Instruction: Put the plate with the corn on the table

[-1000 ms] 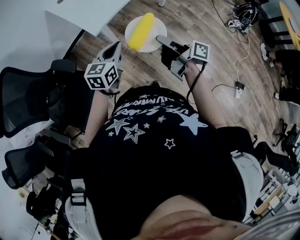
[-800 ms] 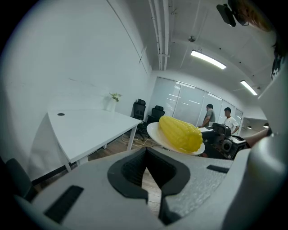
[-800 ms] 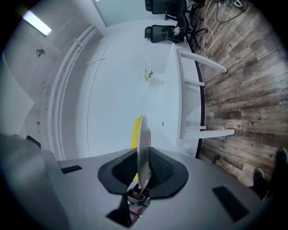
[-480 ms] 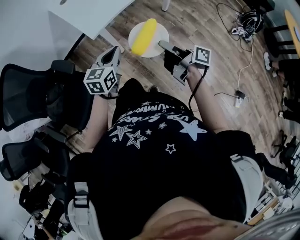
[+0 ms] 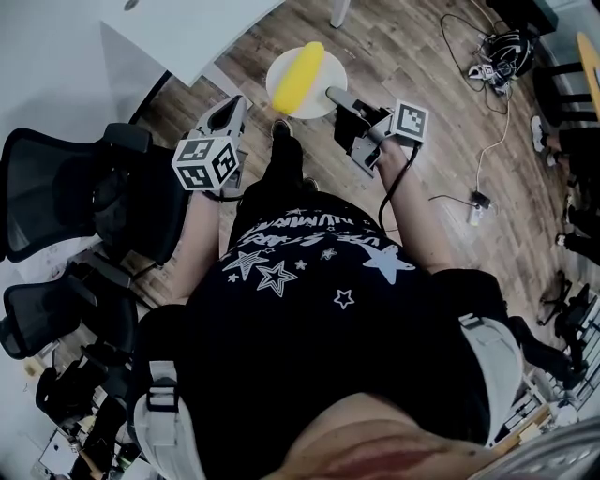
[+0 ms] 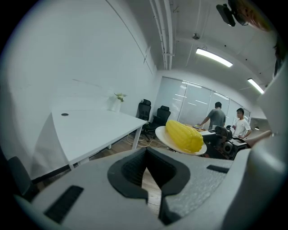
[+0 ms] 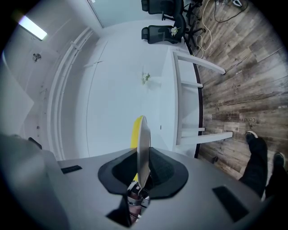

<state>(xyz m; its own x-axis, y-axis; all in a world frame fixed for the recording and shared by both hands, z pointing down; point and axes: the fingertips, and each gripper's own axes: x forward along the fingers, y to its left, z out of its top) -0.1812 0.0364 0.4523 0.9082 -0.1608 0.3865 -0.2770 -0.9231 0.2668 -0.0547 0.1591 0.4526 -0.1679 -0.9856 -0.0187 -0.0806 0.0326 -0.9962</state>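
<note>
A white plate (image 5: 317, 101) carrying a yellow corn cob (image 5: 298, 75) hangs level above the wooden floor, just short of the white table (image 5: 178, 28). My right gripper (image 5: 330, 94) is shut on the plate's near rim. Seen from the right gripper view, the plate (image 7: 143, 148) stands edge-on between the jaws, with the corn (image 7: 135, 132) behind it and the table (image 7: 168, 103) beyond. My left gripper (image 5: 228, 111) floats to the plate's left with its jaws shut and empty. The left gripper view has the plate (image 6: 164, 134) and corn (image 6: 183, 136) ahead at right, beside the table (image 6: 90, 128).
Black office chairs (image 5: 66, 187) crowd the left side. Cables and a power strip (image 5: 478, 192) lie on the floor at right. A small plant (image 6: 118, 98) stands on the table's far end. Two people (image 6: 217, 117) stand far back. The person's leg (image 5: 286, 159) is stepping forward.
The plate with the corn and both grippers have moved forward, nearer the table. The person's leg has swung ahead beneath the plate.
</note>
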